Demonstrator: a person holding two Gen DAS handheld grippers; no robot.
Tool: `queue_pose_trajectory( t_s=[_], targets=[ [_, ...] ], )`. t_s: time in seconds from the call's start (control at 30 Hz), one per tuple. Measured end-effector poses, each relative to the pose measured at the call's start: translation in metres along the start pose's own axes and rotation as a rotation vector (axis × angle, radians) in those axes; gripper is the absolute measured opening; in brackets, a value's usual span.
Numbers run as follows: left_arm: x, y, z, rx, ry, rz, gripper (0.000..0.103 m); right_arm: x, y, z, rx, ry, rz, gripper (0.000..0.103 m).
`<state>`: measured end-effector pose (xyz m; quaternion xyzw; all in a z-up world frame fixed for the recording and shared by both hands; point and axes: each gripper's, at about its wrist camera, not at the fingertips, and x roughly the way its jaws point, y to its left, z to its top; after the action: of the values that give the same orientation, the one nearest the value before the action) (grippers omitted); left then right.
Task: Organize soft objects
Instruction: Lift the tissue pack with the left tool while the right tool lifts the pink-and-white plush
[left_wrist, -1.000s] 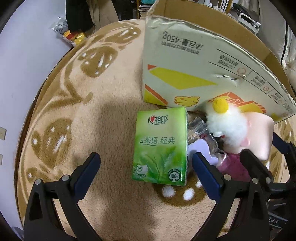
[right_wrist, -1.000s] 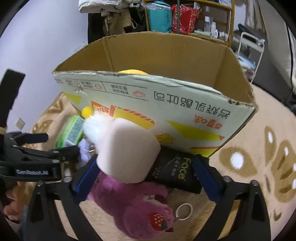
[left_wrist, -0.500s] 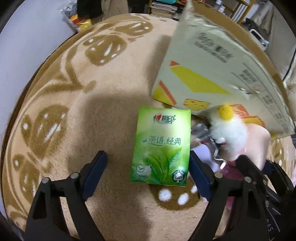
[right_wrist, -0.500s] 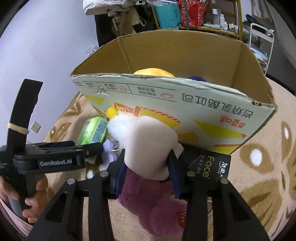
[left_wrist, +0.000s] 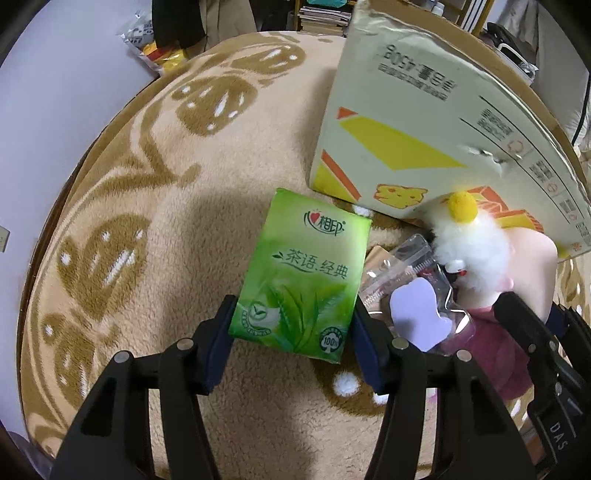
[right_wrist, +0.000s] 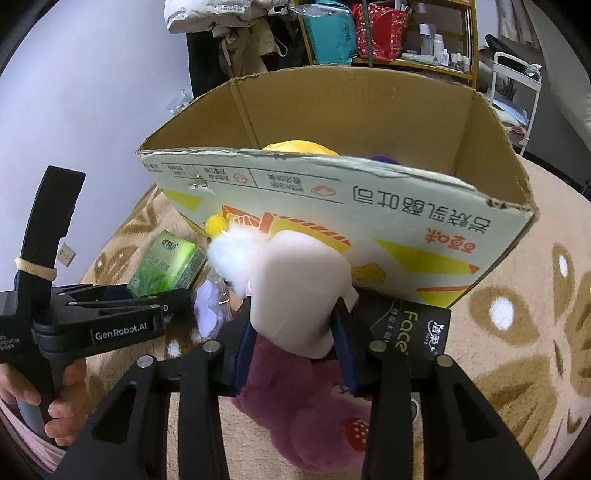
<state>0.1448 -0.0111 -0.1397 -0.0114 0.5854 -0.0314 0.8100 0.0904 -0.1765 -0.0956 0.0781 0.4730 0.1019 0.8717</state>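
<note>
Beside the cardboard box (right_wrist: 369, 206) on the tan rug (left_wrist: 155, 206), the left gripper (left_wrist: 291, 343) is closing its jaws around the green tissue pack (left_wrist: 303, 273), while the right gripper (right_wrist: 293, 345) is squeezing the pale pink plush toy (right_wrist: 299, 291) lying over a purple plush (right_wrist: 295, 402).

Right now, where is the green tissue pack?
In the left wrist view, the green tissue pack lies on the beige rug between the left gripper's closing jaws, just before the cardboard box.
</note>
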Motion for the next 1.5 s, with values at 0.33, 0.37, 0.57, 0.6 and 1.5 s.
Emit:
queue_pose_trajectory(
  t_s=[0.33, 0.37, 0.57, 0.6, 1.5],
  targets=[
    [-0.031, -0.009, -0.014, 0.052, -0.087, -0.033, 0.056, -0.019, -0.006, -0.004, 0.033, -0.033, -0.01, 0.035],
    [-0.035, -0.008, -0.014, 0.062, -0.101, -0.034, 0.056, -0.024, -0.007, -0.004, 0.04, -0.051, -0.019, 0.035],
    [-0.066, -0.005, -0.023, 0.077, -0.207, -0.002, 0.056, -0.044, -0.008, -0.002, 0.05, -0.116, -0.04, 0.035],
    [-0.073, -0.003, -0.025, 0.074, -0.224, -0.005, 0.056, -0.046, -0.007, -0.002, 0.048, -0.124, -0.047, 0.035],
    [-0.176, -0.026, -0.045, 0.171, -0.645, -0.04, 0.056, -0.143, -0.006, 0.022, 0.019, -0.435, -0.058, 0.035]
  ],
)
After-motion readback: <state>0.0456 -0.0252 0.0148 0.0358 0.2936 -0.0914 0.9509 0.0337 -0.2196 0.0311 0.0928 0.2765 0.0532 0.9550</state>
